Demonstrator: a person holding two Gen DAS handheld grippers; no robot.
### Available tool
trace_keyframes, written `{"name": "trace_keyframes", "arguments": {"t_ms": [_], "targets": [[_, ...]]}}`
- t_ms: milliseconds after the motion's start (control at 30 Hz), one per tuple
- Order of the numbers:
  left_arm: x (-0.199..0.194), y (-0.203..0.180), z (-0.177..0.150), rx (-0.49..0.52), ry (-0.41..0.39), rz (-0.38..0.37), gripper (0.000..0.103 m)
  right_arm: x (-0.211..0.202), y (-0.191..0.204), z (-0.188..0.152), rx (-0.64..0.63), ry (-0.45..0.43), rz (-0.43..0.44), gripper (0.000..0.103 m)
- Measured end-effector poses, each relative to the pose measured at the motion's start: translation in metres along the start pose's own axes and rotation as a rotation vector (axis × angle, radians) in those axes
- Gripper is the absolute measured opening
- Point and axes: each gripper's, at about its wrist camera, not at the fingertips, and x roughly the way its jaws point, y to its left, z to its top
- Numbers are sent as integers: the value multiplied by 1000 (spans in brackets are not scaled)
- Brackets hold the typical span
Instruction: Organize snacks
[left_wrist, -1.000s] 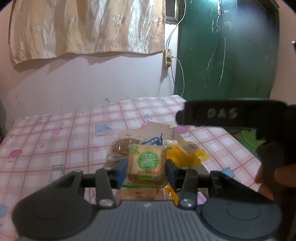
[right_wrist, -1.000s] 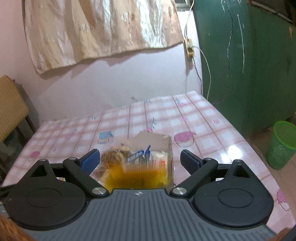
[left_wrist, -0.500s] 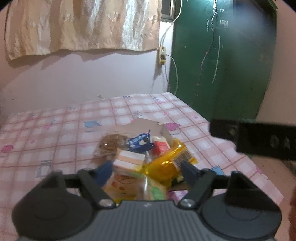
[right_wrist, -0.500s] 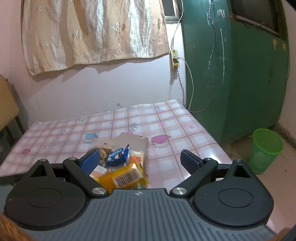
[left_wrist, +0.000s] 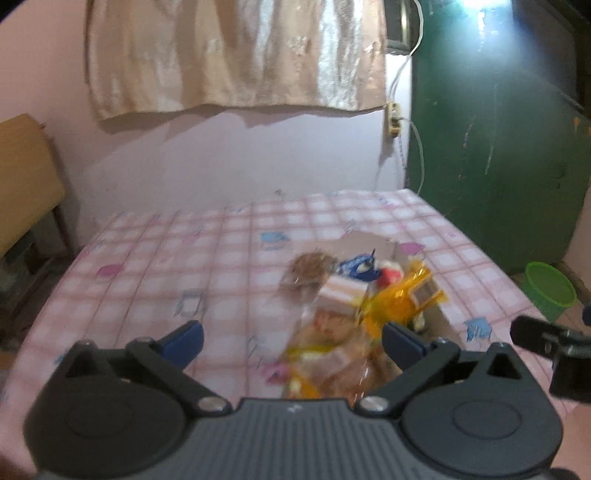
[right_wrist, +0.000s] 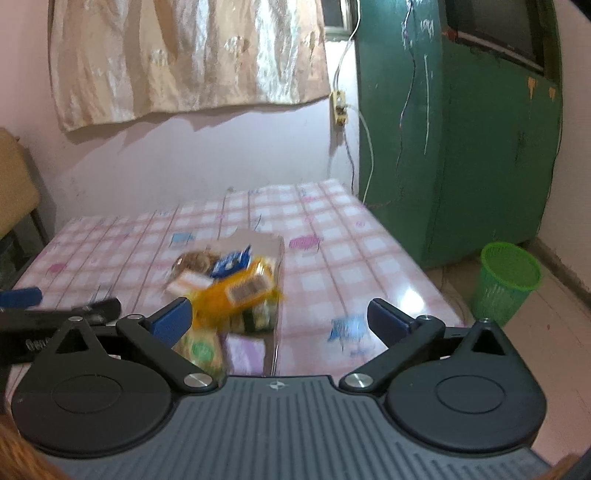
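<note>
A cardboard box (right_wrist: 271, 243) on the pink checked table (right_wrist: 332, 258) holds a heap of snack packets: a yellow packet (right_wrist: 240, 291), a blue one (right_wrist: 231, 260), a brown one (right_wrist: 194, 260) and a white-and-orange block (left_wrist: 341, 290). A packet with a green round label (right_wrist: 201, 350) lies at the near end. The same heap shows blurred in the left wrist view (left_wrist: 354, 314). My left gripper (left_wrist: 291, 341) is open and empty, back from the heap. My right gripper (right_wrist: 279, 319) is open and empty, above the table's near edge.
A green plastic basket (right_wrist: 506, 280) stands on the floor to the right, beside a green cabinet (right_wrist: 461, 129). A wooden chair (left_wrist: 26, 181) stands at the left. A curtain (right_wrist: 184, 55) hangs on the back wall.
My left gripper let go of the green-label packet, opened wide and drew back to the left. My right gripper drew back from the box and stayed open.
</note>
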Motion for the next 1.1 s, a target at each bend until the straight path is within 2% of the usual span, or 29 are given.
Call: {"name": "trace_keyframes", "arguments": {"t_ms": [233, 400, 1100], "targets": [[-10, 1, -32, 4, 55, 32, 102, -11, 1, -47, -11, 90, -3, 103], [-12, 2, -45, 6, 86, 47, 102, -8, 12, -69, -42, 141, 18, 103], [-7, 6, -47, -8, 105, 73, 102, 0, 22, -74, -75, 174, 59, 103]]}}
